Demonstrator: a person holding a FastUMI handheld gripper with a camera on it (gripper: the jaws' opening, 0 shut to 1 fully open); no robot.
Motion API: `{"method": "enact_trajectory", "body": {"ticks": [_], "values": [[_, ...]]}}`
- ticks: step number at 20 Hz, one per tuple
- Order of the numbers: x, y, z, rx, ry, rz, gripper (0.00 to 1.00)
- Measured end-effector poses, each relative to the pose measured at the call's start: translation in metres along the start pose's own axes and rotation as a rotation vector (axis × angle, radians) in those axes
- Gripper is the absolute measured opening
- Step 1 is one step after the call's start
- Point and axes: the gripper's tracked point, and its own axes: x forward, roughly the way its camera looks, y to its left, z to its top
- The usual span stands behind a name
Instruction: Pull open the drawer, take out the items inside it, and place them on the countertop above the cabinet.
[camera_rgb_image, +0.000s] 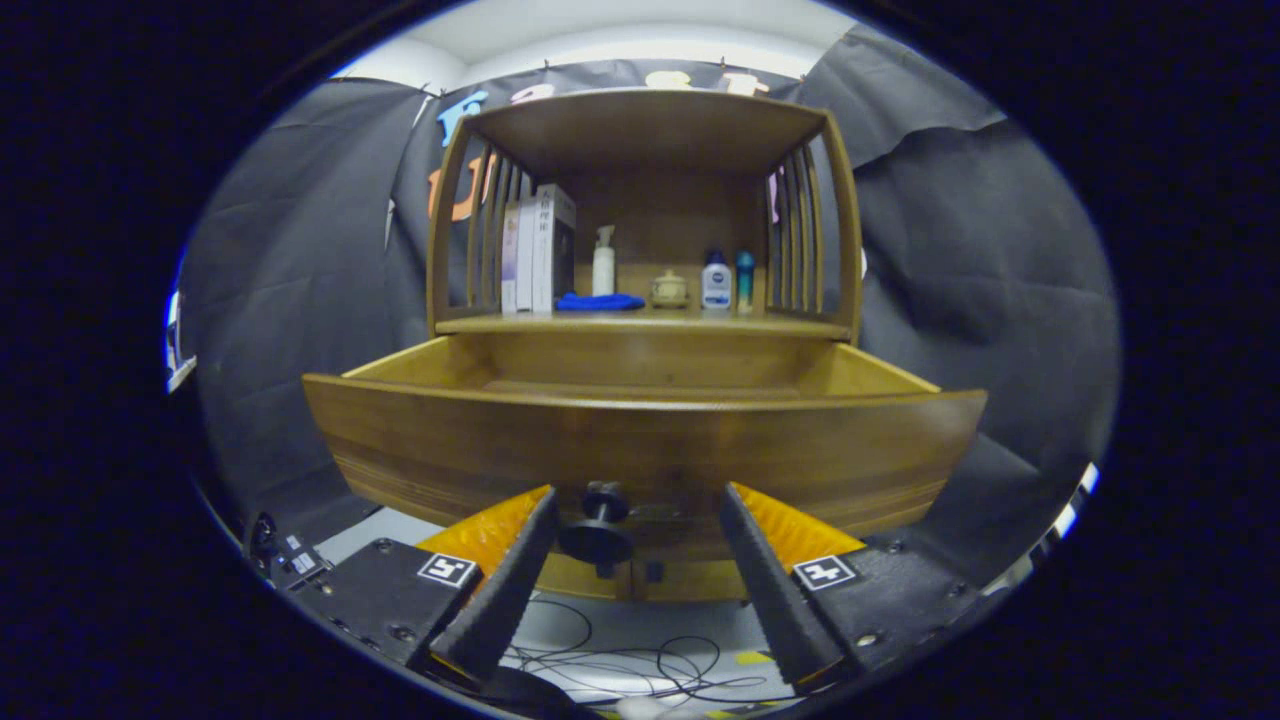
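The wooden cabinet's drawer (640, 440) stands pulled out toward me, its curved front panel just ahead of my fingers. Its dark round knob (598, 522) sits between my fingers, closer to the left one and touching neither. My gripper (637, 492) is open, level with the lower part of the drawer front. I see the drawer's side walls and back wall (640, 362), but the front panel hides its floor and anything lying in it. The countertop (640, 323) runs right above the drawer, under a slatted wooden hutch.
On the countertop stand upright boxes (540, 250), a blue cloth (598, 301), a white pump bottle (604, 262), a small lidded pot (669, 290), a white bottle (716, 282) and a teal bottle (745, 278). Loose cables (640, 660) lie on the floor below.
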Motion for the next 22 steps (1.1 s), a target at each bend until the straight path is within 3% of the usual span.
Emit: {"method": "enact_trajectory", "body": {"ticks": [1, 7, 12, 18, 22], "values": [[-0.002, -0.006, 0.011, 0.010, -0.015, -0.006, 1.00], [-0.005, -0.031, 0.103, 0.104, -0.111, -0.004, 1.00], [0.026, -0.026, 0.164, 0.087, -0.116, 0.012, 0.99], [0.081, 0.010, 0.198, 0.034, 0.009, 0.076, 0.99], [0.122, 0.037, 0.188, -0.010, 0.157, 0.098, 0.99]]}}
